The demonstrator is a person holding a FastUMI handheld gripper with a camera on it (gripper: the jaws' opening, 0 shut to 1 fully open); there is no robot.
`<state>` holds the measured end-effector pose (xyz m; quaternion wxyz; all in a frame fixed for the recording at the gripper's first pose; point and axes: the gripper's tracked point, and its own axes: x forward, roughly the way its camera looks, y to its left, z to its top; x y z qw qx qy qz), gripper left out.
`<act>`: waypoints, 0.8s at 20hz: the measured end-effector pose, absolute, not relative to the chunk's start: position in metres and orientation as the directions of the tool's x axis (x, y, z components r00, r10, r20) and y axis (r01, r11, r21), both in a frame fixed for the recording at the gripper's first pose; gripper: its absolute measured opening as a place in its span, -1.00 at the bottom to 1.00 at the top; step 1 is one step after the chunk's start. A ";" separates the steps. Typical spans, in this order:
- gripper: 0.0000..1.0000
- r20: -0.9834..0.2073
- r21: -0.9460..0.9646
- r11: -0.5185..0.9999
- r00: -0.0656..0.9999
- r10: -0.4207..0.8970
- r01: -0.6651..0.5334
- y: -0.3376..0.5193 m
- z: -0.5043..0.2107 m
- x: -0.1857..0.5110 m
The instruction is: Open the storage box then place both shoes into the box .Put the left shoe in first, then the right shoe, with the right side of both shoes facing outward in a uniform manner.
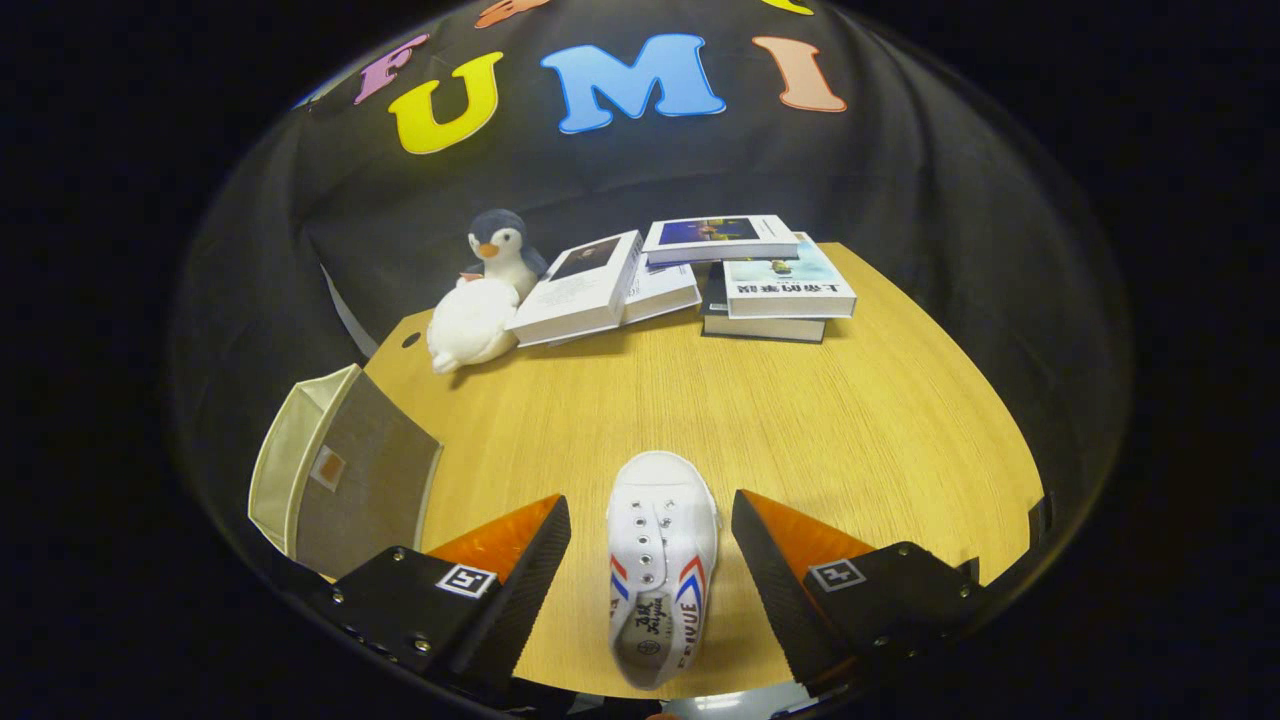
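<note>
Shoe (660, 560) lies between the spread, empty jaws of the gripper (650, 570), untouched, its long axis running along them, toe pointing away. Left of the shoe stands the storage box (345, 480); far beyond, books (690, 280).

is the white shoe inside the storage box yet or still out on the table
Out. The white shoe lies on the table, between the open gripper's fingers; storage box stands apart.

Plush penguin (505, 250) and white plush (470, 325) beside scattered books (690, 275) at wooden table's (850, 420) far edge
</note>
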<state>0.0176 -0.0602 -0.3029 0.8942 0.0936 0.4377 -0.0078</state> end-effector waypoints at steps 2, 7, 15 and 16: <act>0.96 -0.800 0.138 0.985 0.598 0.048 0.105 -0.070 -0.316 0.013; 0.96 -0.846 0.084 0.991 0.533 0.016 0.104 -0.087 -0.347 -0.003; 0.96 -0.899 0.057 0.997 0.438 0.028 0.054 -0.085 -0.377 -0.022; 0.96 -0.902 0.054 0.997 0.431 0.028 0.049 -0.084 -0.381 -0.022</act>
